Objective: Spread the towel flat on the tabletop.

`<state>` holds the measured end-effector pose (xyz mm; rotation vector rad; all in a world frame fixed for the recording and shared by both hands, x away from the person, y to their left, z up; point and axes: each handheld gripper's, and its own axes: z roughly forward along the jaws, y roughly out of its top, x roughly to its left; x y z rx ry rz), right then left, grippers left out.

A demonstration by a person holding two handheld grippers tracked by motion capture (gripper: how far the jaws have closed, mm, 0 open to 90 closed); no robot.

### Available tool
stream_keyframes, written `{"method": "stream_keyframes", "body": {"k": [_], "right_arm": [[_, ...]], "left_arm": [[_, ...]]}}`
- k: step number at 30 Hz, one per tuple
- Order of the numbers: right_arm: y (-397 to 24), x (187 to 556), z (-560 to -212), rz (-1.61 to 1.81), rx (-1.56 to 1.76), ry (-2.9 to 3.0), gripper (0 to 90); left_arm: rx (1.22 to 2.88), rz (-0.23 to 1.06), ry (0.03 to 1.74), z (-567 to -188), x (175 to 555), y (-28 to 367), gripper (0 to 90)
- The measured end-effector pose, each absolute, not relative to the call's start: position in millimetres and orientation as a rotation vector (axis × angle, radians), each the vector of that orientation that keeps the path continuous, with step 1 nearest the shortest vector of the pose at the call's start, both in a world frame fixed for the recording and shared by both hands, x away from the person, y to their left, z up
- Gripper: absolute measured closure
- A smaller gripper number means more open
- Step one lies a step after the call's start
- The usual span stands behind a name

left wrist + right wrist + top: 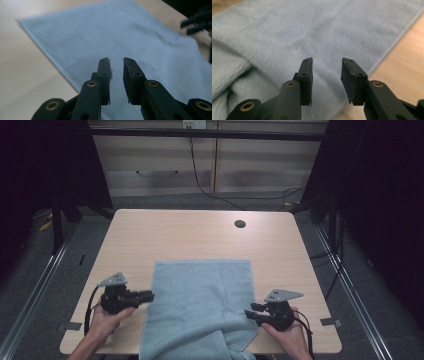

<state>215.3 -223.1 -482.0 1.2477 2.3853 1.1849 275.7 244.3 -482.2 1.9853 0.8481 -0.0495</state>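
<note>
both jaws parted, empty, over the towel [200,305].

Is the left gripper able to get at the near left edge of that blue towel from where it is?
Probably yes. The left gripper points at the towel from right beside its left edge, jaws parted with nothing between them, and only bare table lies around it.

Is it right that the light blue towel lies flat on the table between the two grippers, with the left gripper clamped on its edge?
Not quite: the left gripper holds nothing. The left gripper view shows its jaws apart and empty above the towel.
</note>
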Motion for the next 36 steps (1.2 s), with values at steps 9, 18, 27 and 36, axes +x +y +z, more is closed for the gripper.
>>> {"method": "stream_keyframes", "body": {"k": [9, 18, 27, 36], "right_arm": [[-226.9, 218.2, -498.7, 1.114, 1.279, 2.410, 67.1], [-215.6, 272.8, -499.7, 1.039, 1.286, 2.368, 69.4], [-219.1, 320.4, -501.5, 0.972, 1.316, 2.291, 71.4], [-236.1, 324.6, -501.3, 1.046, 1.413, 2.183, 66.2]], "left_arm": [[2.145, 0.046, 0.796, -502.7, 263.6, 225.9, 80.1], [2.087, 0.169, 0.902, -507.5, 318.9, 227.0, 84.7], [2.018, 0.168, 0.997, -510.9, 351.3, 225.9, 86.2], [1.996, 0.106, 0.997, -511.0, 353.9, 226.7, 76.1]]}}
